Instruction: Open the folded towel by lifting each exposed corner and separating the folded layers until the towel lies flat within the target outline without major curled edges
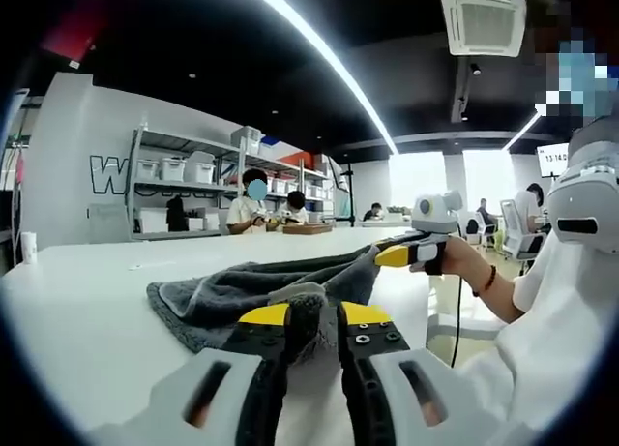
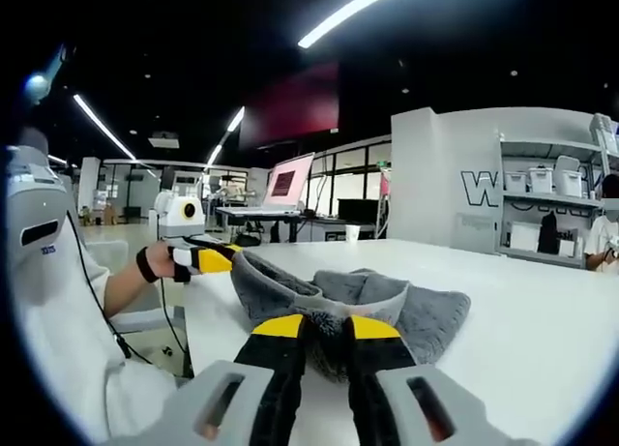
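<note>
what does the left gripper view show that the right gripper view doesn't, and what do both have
Left gripper view: a ceiling air-conditioning unit, a wall clock display, and people seated at a far table.

Right gripper view: an open laptop on a far desk and a dark red ceiling panel.

Both: the grey towel on the white table, pinched at one end by the left gripper and at the other by the right gripper, plus the wall shelving with white bins.

Left gripper: grey moulded body, black fingers with yellow tips, hex screws on the inner faces; right gripper: identical build; person: white garment, dark wristband, black cable across the torso.
</note>
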